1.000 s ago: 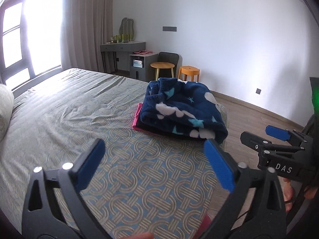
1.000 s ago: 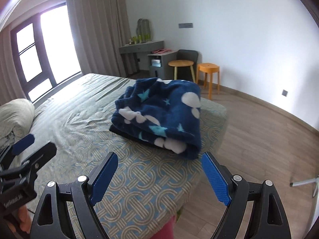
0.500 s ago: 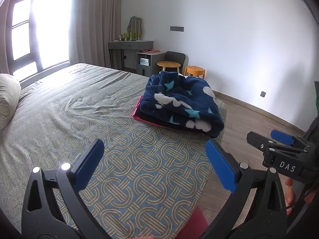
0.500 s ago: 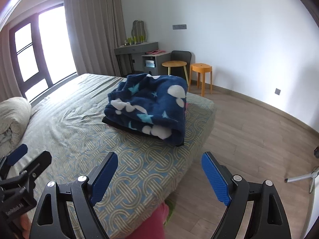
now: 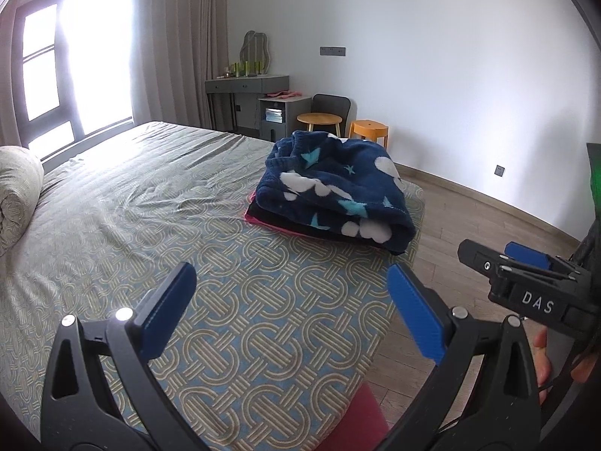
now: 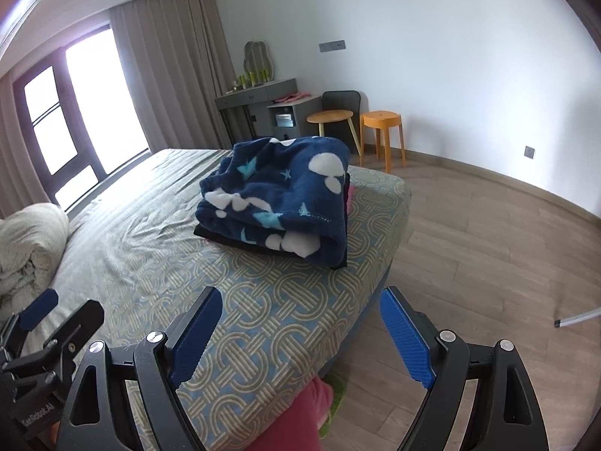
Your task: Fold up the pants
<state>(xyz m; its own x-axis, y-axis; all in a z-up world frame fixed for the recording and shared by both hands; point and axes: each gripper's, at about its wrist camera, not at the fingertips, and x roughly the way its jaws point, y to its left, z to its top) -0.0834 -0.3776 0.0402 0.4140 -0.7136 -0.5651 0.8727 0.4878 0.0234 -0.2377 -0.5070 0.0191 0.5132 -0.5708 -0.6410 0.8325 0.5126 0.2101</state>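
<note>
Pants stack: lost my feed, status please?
Left gripper open, right gripper open, both empty. Folded navy pants atop pile on bed. Nothing between.

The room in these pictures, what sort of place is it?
A bedroom, most likely in a home: a wide bed with a patterned grey-blue cover, a grey dressing table with a mirror, and long beige curtains beside a tall window.

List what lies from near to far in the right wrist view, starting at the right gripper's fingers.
right gripper → patterned bedspread → folded navy fleece pants with stars and clouds → orange stool → white wall
</note>
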